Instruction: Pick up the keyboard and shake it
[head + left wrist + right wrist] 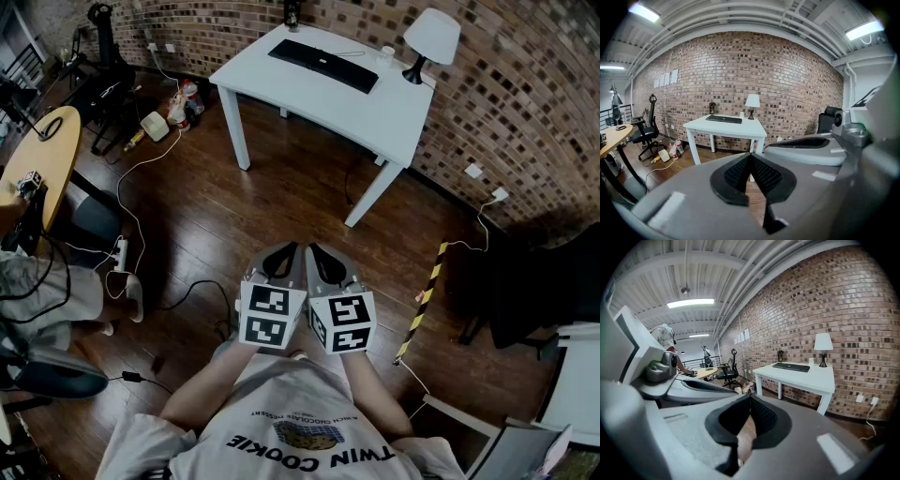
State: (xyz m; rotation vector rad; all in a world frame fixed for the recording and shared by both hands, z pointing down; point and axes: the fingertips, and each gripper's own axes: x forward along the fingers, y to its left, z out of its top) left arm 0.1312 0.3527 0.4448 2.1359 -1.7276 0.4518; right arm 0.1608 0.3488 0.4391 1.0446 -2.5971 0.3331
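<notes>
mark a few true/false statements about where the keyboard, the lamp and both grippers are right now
1. The keyboard lies on the white table. True.
2. The left gripper is holding the keyboard. False: its fingers are shut on nothing, and it is well short of the table.
3. The lamp stands on the same table as the keyboard. True.
4. The right gripper has its fingers wide apart. False: they are shut together, with nothing between them.
5. The table stands on carpet. False: it stands on a wooden floor.
</notes>
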